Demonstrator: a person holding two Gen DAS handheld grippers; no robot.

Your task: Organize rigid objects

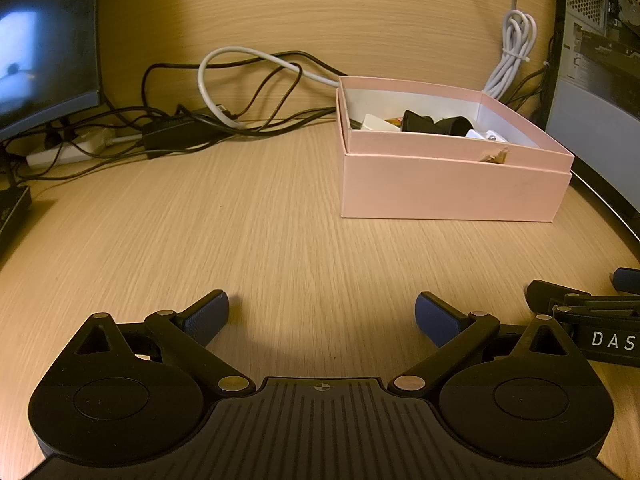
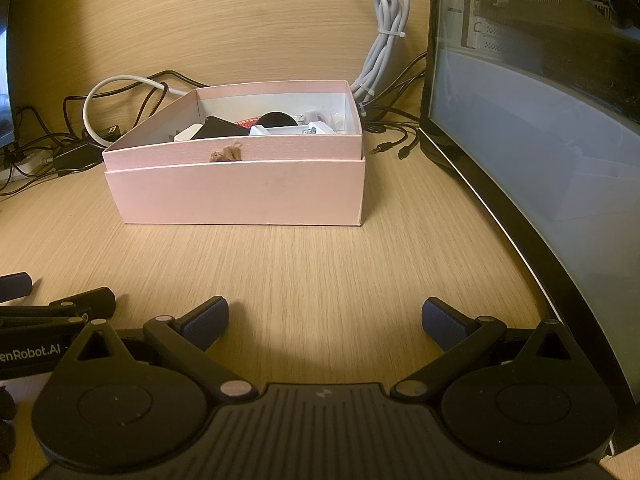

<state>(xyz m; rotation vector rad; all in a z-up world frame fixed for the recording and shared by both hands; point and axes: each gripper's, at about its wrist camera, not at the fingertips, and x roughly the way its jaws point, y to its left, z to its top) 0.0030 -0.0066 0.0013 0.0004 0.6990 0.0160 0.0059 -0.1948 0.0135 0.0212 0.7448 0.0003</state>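
Two hand-held grippers rest low over a wooden desk (image 1: 280,240) with nothing between their fingers: the left gripper (image 1: 322,316) stands with its blue pads spread wide, and the right gripper (image 2: 325,320) is spread just as wide and equally empty. The task's objects sit together in the pink box (image 2: 240,196), which stands ahead of both tools — to the right in the left wrist view, slightly left of centre in the right wrist view. Inside it lie a black round piece (image 2: 278,120), white plastic parts (image 2: 292,130) and a white adapter (image 2: 188,133), heaped rather than sorted. No loose item shows on the desk in front of either gripper, so the gathering looks largely done; any arranging inside the box appears left to do.

Room is generous in the middle — bare wood runs from the fingertips to the box front. The right side is hemmed in by a dark-framed monitor (image 2: 520,140) just beside the box, and tangled cables (image 1: 240,92) crowd the back wall. The grippers themselves sit close side by side.
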